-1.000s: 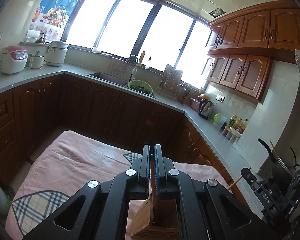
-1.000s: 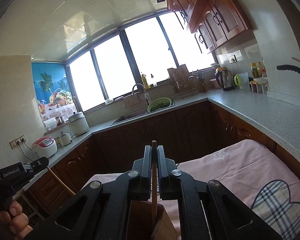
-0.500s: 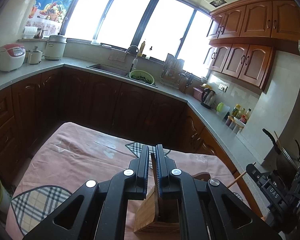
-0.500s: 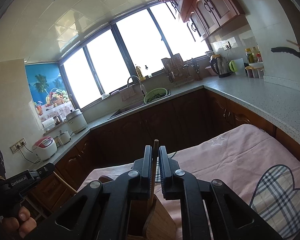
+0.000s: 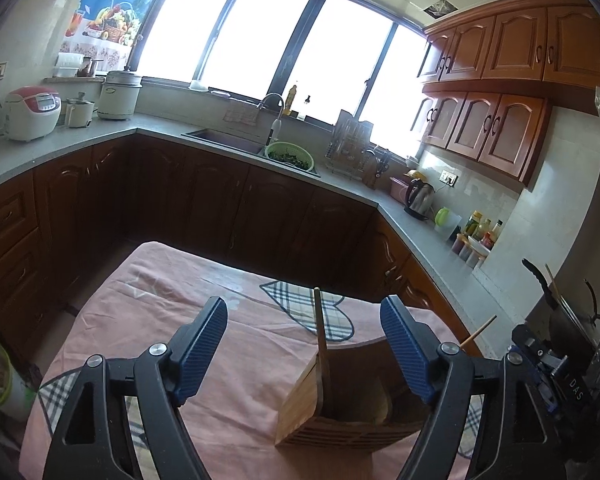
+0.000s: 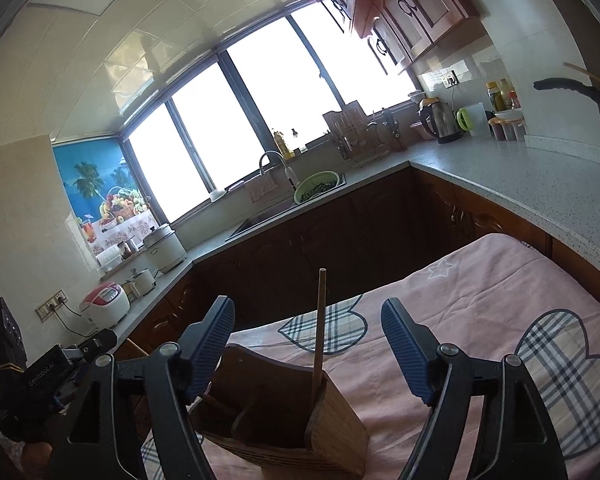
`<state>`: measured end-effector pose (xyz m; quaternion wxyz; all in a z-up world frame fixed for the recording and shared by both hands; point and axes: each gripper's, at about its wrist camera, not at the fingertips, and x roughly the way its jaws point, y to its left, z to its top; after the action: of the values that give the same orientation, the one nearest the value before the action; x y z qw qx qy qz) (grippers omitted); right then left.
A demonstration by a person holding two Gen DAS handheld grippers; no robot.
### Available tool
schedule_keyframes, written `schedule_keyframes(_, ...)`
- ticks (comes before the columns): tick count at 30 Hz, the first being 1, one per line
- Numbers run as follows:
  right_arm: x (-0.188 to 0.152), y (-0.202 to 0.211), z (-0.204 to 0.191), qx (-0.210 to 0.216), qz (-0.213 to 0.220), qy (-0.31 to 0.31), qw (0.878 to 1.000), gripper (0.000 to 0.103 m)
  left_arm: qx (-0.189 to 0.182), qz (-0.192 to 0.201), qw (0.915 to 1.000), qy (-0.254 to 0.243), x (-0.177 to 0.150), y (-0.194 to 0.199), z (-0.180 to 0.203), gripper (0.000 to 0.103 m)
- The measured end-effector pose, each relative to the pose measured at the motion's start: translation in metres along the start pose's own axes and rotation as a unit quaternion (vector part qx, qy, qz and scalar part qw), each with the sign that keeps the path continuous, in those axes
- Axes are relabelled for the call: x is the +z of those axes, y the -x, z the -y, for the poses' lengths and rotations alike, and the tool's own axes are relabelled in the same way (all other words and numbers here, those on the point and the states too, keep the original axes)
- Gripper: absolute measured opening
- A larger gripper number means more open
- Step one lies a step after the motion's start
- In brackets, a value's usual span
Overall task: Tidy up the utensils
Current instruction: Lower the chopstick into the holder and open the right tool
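A wooden utensil holder stands on the pink-clothed bench, low in both wrist views and directly between the fingers of each gripper. It is a slatted bamboo box with a taller curved back wall and inner dividers. In the left wrist view it sits at about 6 o'clock from the frame's centre, and a thin wooden stick rises out of it, leaning slightly toward 12 o'clock. In the right wrist view the holder again lies near 6 o'clock, with a stick standing nearly upright against its right-hand wall; whether this is the same stick cannot be told.

The left gripper has its jaws spread wide, released, with the blue ribbed pads clear of the stick on either side. The right gripper is likewise released, its jaws wide apart and its pads touching nothing. Each gripper appears at the edge of the other's view, with another stick end showing near it.

The cloth carries plaid heart patches and a pale star. Beyond the bench, toward 12 o'clock, dark wooden cabinets run under a grey countertop with a sink, a green colander, a dish rack, a kettle and a rice cooker, below bright windows.
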<state>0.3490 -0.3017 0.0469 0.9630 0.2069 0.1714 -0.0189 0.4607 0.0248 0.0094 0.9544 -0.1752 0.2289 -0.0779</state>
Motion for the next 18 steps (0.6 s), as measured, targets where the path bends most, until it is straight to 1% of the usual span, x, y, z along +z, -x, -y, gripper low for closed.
schedule_keyframes(1, -0.001, 0.007, 0.000, 0.002, 0.002, -0.002, 1.000, 0.085, 0.002, -0.003, 1.0000, 0.004, -0.002, 0.007, -0.003, 0.084)
schedule_keyframes(2, -0.002, 0.014, 0.000, 0.003, 0.003, -0.003, 1.000, 0.090, 0.004, -0.005, 0.9999, 0.008, -0.006, 0.014, -0.007, 0.085)
schedule_keyframes(3, -0.004, 0.022, 0.001, 0.006, 0.003, -0.004, 1.000, 0.092, 0.003, -0.006, 0.9999, 0.014, -0.009, 0.022, -0.011, 0.085)
schedule_keyframes(8, -0.016, 0.059, 0.001, 0.011, -0.002, -0.006, 1.000, 0.093, 0.001, -0.020, 0.9993, 0.033, -0.029, 0.064, -0.024, 0.085)
schedule_keyframes(12, -0.028, 0.088, -0.001, 0.006, -0.008, 0.005, 1.000, 0.093, 0.003, -0.028, 0.9987, 0.042, -0.040, 0.098, -0.031, 0.085)
schedule_keyframes(18, -0.049, 0.123, -0.002, -0.007, -0.025, 0.020, 0.999, 0.093, 0.004, -0.048, 0.9981, 0.038, -0.056, 0.138, -0.032, 0.085)
